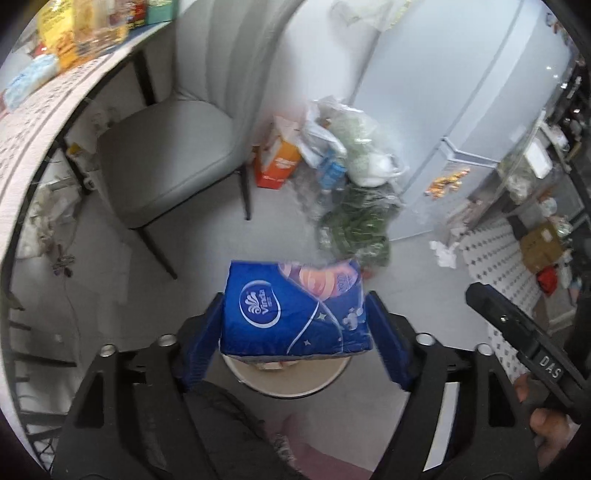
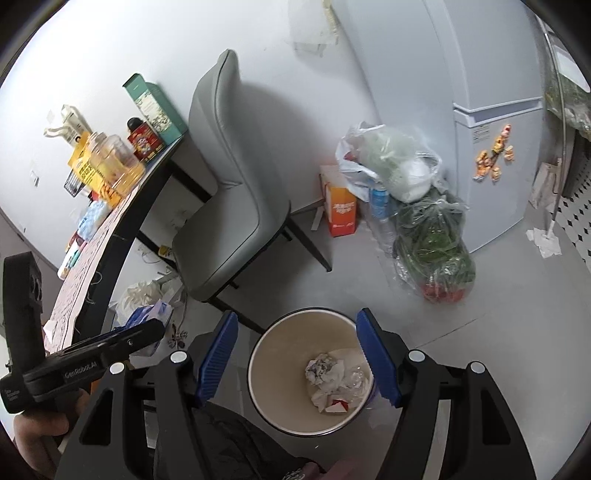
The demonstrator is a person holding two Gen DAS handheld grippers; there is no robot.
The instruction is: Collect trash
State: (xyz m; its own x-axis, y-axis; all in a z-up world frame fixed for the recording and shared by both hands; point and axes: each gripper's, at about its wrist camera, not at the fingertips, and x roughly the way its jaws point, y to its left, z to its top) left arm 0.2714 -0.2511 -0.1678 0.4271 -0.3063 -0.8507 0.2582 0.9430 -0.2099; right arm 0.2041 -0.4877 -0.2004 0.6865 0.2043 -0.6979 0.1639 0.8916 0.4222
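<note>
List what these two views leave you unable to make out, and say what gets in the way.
1. Left wrist view: the bin's contents, covered by the blue tissue pack.
2. Left wrist view: whether the left gripper presses on the pack; its edges are blurred against the pads.
3. Left wrist view: the table items, blurred and cut off by the picture's edge.
4. Right wrist view: the fridge magnets, too small to identify.

Right gripper [image 2: 301,360] stands open above the bin [image 2: 266,373], nothing between its blue pads [image 2: 218,356]. Bin holds crumpled paper [image 2: 325,373]. Left gripper [image 2: 110,345] enters at lower left. Grey chair [image 2: 229,206] and bagged greens [image 2: 434,243] stand behind.
</note>
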